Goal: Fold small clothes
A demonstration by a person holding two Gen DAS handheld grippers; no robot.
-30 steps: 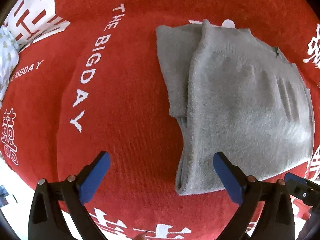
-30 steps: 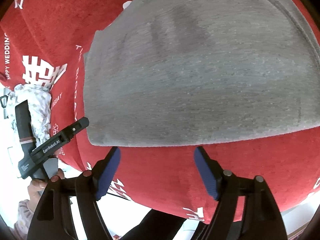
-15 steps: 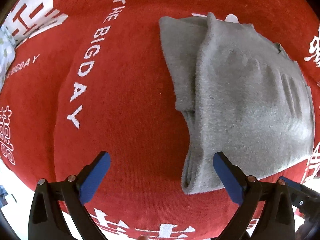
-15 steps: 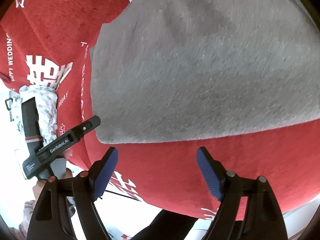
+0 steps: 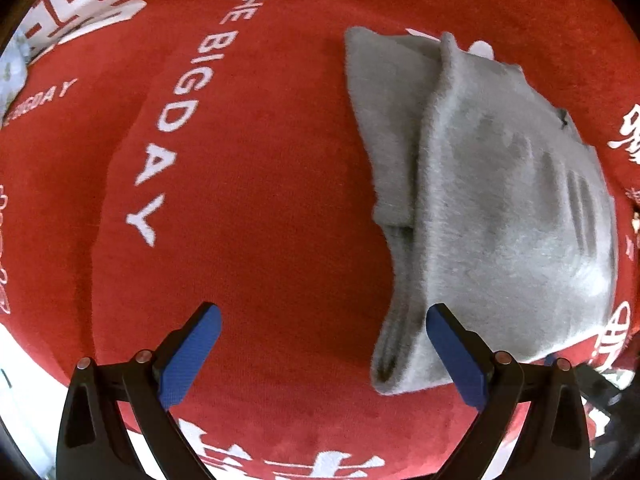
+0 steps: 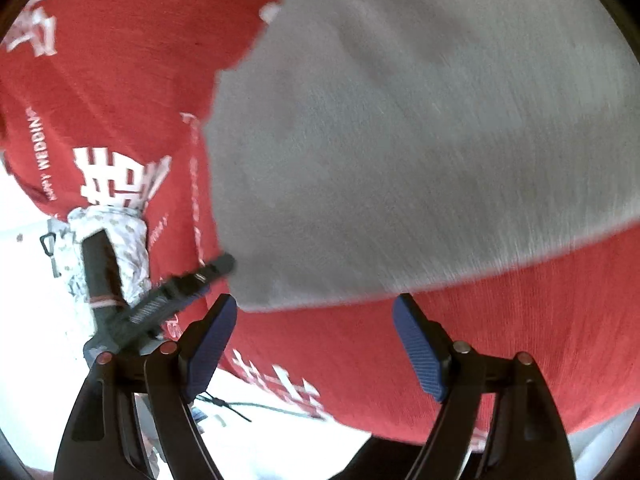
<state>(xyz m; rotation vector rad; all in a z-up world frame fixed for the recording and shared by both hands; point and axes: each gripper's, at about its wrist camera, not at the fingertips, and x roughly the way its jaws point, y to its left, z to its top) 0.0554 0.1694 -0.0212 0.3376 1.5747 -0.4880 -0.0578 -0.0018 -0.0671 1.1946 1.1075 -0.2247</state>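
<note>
Red cloth [image 5: 260,208] with white lettering covers the work surface. Grey garment [image 5: 500,208], partly folded, lies flat on it. Left gripper [image 5: 320,344]: jaws spread, empty, pointing down just beside the garment's near corner. Right gripper [image 6: 314,340]: jaws wide but closing, nothing between them, just short of the near hem. Risk: pads may pinch only the top layer, or catch the cloth beneath, skewing the fold.
</note>
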